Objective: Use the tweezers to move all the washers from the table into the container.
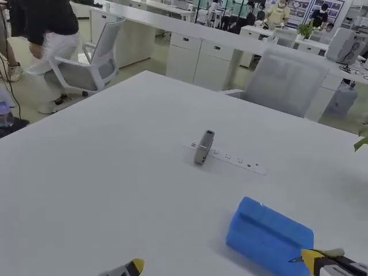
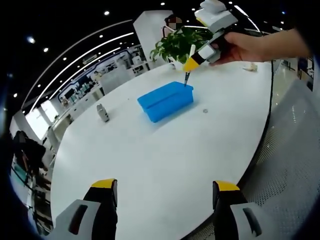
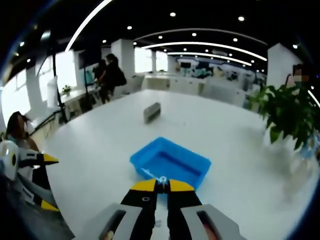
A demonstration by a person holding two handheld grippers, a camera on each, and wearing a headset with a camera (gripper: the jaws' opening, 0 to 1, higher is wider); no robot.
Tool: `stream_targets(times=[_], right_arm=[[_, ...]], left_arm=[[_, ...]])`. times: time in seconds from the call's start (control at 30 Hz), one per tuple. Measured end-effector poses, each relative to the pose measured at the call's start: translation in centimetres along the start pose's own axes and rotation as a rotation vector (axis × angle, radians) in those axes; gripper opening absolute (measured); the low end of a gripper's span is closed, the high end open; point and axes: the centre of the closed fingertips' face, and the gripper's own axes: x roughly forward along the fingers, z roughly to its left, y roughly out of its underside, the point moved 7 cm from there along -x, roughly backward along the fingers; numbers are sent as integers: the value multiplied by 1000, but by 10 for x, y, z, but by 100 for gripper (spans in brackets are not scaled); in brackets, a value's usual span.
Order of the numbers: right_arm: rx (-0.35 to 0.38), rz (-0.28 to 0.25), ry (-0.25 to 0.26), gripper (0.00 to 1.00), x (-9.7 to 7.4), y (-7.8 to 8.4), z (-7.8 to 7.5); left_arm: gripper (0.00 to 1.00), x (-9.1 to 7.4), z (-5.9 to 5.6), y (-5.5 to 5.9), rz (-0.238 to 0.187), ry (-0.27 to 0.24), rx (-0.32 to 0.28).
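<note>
Left gripper (image 2: 161, 186), at the frame's bottom, is spreading its jaws wide; upper centre, right gripper (image 2: 192, 64) is clamping tweezers (image 2: 187, 78) over the blue container (image 2: 165, 102); one washer (image 2: 205, 111) is lying on the table (image 2: 150, 155) just right of it.

- Left gripper (image 2: 162, 186): yellow-tipped jaws spread wide apart, held low and level.
- Right gripper (image 3: 161, 186): jaws pressed together, apparently pinching the tweezers (image 2: 186, 76), nose angled downward.
- Hand (image 2: 242, 47): wrapped round the right gripper's body, bare forearm extended behind it.
</note>
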Motion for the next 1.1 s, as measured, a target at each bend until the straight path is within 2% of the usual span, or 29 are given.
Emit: stream_targets(times=[0.37, 0.63, 0.73, 0.97, 1.1], right_arm=[[35, 88, -16, 3, -6, 37, 13], [32, 145, -11, 3, 3, 60, 15], [34, 162, -8, 3, 5, 65, 15], [22, 152, 31, 4, 8, 62, 5], [26, 162, 26, 4, 10, 63, 5]], left_arm=[[79, 1, -1, 1, 13, 6, 4], [78, 2, -1, 2, 19, 5, 5], [78, 1, -1, 2, 20, 4, 6], [78, 1, -1, 2, 25, 5, 10], [78, 1, -1, 2, 23, 0, 7]])
